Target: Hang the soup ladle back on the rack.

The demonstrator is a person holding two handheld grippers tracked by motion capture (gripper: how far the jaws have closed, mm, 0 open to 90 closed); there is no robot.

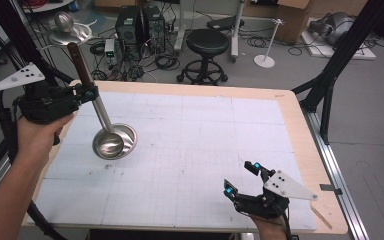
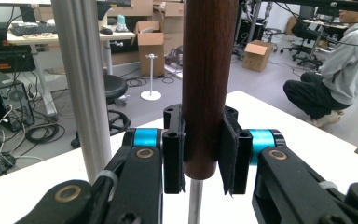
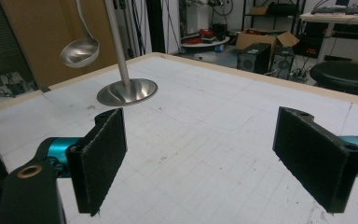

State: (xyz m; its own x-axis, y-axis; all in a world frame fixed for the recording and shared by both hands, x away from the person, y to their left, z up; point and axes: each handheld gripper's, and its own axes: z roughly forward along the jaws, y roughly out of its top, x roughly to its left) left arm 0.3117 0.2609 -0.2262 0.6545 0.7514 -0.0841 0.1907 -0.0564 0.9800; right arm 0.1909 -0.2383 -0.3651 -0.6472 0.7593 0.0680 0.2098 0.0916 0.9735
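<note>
A steel ladle point(image 1: 114, 142) with a dark wooden handle point(image 1: 80, 65) stands steeply tilted at the left of the white table mat point(image 1: 190, 150), its bowl down on the mat. My left gripper point(image 1: 87, 92) is shut on the lower end of the handle. In the left gripper view the pads point(image 2: 230, 154) press both sides of the brown handle point(image 2: 207, 70), and the steel shaft point(image 2: 195, 200) drops below. My right gripper point(image 1: 240, 177) sits low near the front right edge, open and with nothing in it. In the right gripper view point(image 3: 219, 158) the ladle bowl point(image 3: 127, 92) lies far ahead on the left.
Beyond the table's far left corner a second ladle point(image 1: 65, 22) and a steel dish point(image 1: 72, 34) stand off the table. A stool point(image 1: 207, 45) and computer cases point(image 1: 140, 25) sit on the floor behind. A person point(image 2: 335, 79) crouches past the table in the left gripper view.
</note>
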